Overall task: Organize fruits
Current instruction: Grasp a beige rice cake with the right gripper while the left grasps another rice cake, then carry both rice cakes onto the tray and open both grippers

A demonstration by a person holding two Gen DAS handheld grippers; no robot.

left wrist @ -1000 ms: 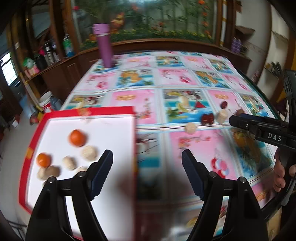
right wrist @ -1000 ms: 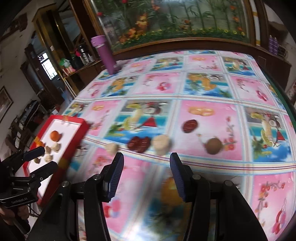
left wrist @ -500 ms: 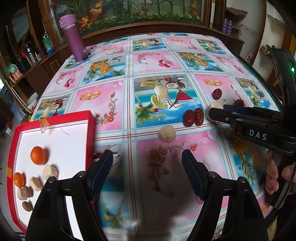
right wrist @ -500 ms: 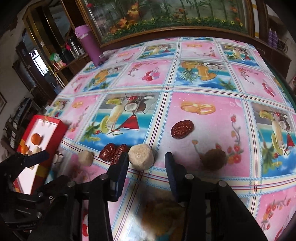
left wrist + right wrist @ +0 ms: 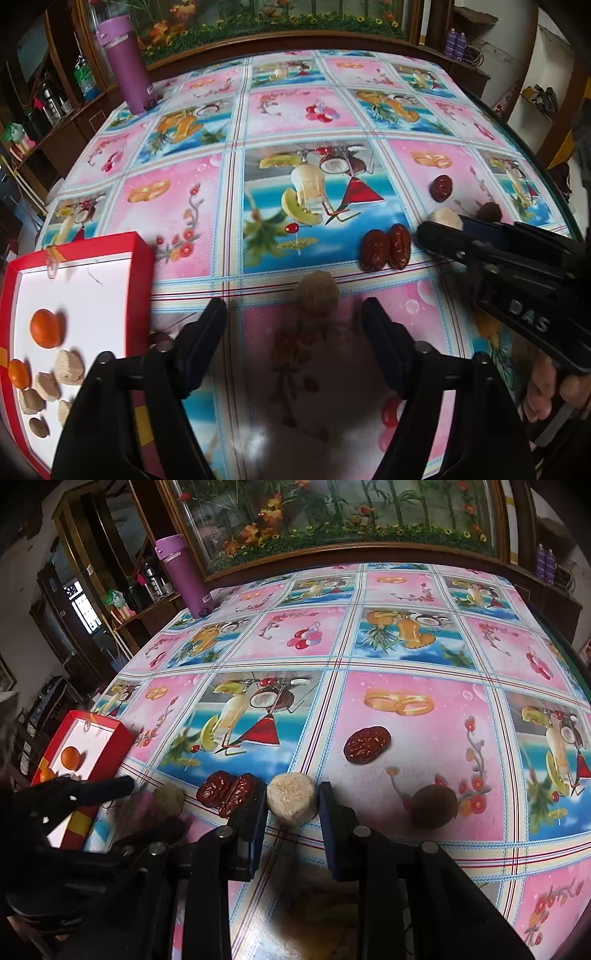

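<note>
Glossy plastic tablecloth; wrinkly dates; matt blk tongs.

We count three red dates on the tabletop, two pale round cakes, and one brown ball. The red tray holds two oranges. One purple flask stands far back.

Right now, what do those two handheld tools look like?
Both are matte black plastic. The left gripper and right gripper have dark blue pads inside their fingers and silver screws at the joints. The right one's side reads "DAS".
</note>
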